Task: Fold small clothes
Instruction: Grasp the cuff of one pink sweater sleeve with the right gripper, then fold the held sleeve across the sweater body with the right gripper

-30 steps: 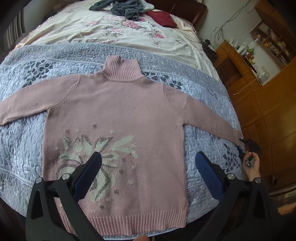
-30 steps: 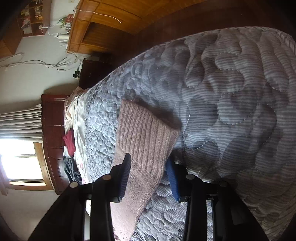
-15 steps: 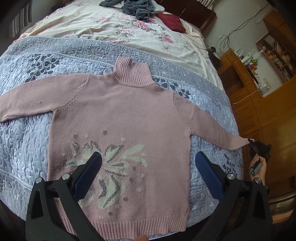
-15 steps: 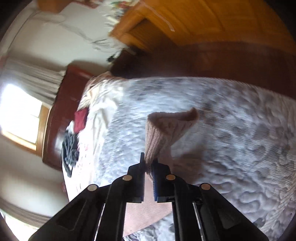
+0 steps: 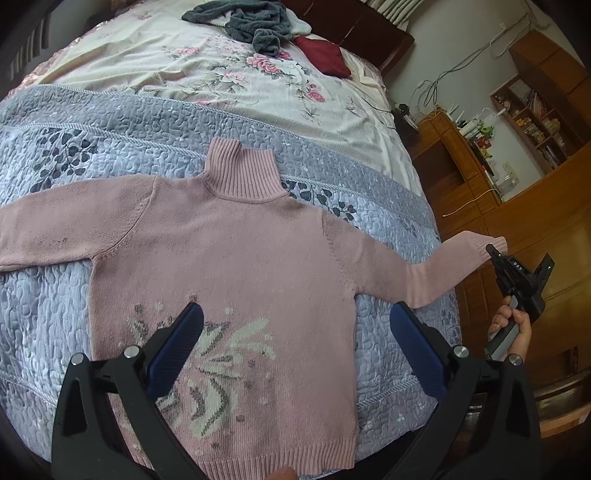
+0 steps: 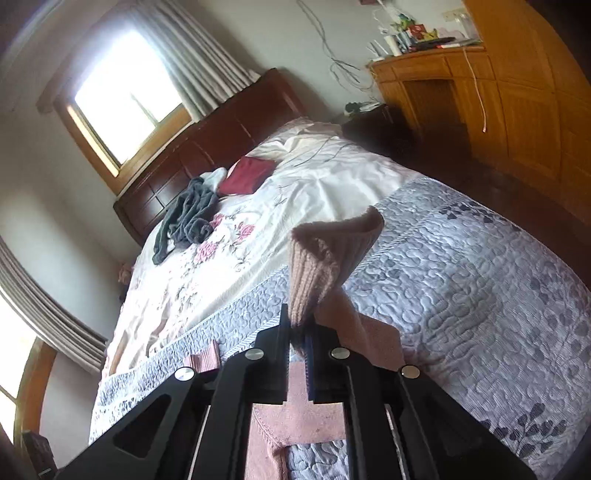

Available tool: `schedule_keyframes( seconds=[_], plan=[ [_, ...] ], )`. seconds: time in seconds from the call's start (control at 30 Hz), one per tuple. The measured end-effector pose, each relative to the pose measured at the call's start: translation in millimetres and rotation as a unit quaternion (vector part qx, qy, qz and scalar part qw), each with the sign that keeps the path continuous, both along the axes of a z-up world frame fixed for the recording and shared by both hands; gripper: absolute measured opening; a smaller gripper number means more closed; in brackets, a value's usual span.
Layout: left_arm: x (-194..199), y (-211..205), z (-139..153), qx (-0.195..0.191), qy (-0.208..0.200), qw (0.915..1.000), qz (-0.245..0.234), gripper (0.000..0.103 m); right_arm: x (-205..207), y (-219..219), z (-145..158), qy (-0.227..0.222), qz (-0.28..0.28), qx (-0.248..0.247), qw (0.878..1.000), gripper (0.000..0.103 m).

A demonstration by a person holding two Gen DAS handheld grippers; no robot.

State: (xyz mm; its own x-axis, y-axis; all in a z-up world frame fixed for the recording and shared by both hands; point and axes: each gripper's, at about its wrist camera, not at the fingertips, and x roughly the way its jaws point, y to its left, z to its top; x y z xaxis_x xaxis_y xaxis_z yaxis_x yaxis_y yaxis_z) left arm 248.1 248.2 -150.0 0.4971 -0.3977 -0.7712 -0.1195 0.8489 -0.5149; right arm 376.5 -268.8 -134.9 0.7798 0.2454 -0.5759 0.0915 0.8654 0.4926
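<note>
A pink turtleneck sweater (image 5: 236,266) with a pale leaf pattern lies flat, front up, on the grey quilt (image 5: 55,302). My left gripper (image 5: 295,332) hangs open above the sweater's lower half, holding nothing. At the bed's right edge my right gripper (image 5: 493,253) is shut on the ribbed cuff of the sweater's right sleeve (image 5: 443,262), which is lifted off the quilt. In the right wrist view the cuff (image 6: 325,254) stands up from between the shut fingers of that right gripper (image 6: 297,332). A hand (image 5: 511,325) holds it.
A floral sheet (image 5: 207,74) covers the far half of the bed, with a grey garment (image 5: 255,26) and a dark red one (image 5: 325,55) near the headboard (image 6: 207,147). Wooden cabinets (image 5: 524,221) stand close along the bed's right side.
My right gripper shut on the sleeve cuff, lifted it off the quilt and swung upward. The left gripper's view has shifted slightly; it stays open.
</note>
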Motion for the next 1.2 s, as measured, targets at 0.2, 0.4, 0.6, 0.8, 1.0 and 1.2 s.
schedule_keyframes(
  seconds=[0.2, 0.4, 0.6, 0.8, 1.0, 1.2],
  plan=[
    [27.3, -0.9, -1.5, -0.018, -0.012, 0.9997, -0.009, 0.1, 7.7, 73.0, -10.2, 0.001, 0.052, -0.059, 0.997, 0.006],
    [56.6, -6.0, -22.1, -0.05, -0.005, 0.9985, -0.02, 0.1, 8.3, 148.5, -41.6, 0.004, 0.101, -0.143, 0.984, 0.006],
    [86.3, -15.2, -55.2, -0.082, 0.011, 0.9958, -0.038, 0.1, 9.5, 221.3, -97.7, 0.035, 0.159, -0.204, 0.965, 0.006],
    [117.8, -28.6, -102.8, -0.113, 0.052, 0.9909, -0.052, 0.1, 0.6, 276.4, -172.0, 0.08, 0.223, -0.275, 0.932, 0.006],
    [147.7, -53.3, -163.3, -0.184, 0.106, 0.9747, -0.07, 0.1, -26.0, 279.0, -191.7, 0.107, 0.263, -0.281, 0.917, 0.03],
    [169.6, -87.3, -221.1, -0.216, 0.171, 0.9578, -0.082, 0.1, -72.9, 238.6, -158.0, 0.106, 0.239, -0.228, 0.938, 0.04]
  ],
)
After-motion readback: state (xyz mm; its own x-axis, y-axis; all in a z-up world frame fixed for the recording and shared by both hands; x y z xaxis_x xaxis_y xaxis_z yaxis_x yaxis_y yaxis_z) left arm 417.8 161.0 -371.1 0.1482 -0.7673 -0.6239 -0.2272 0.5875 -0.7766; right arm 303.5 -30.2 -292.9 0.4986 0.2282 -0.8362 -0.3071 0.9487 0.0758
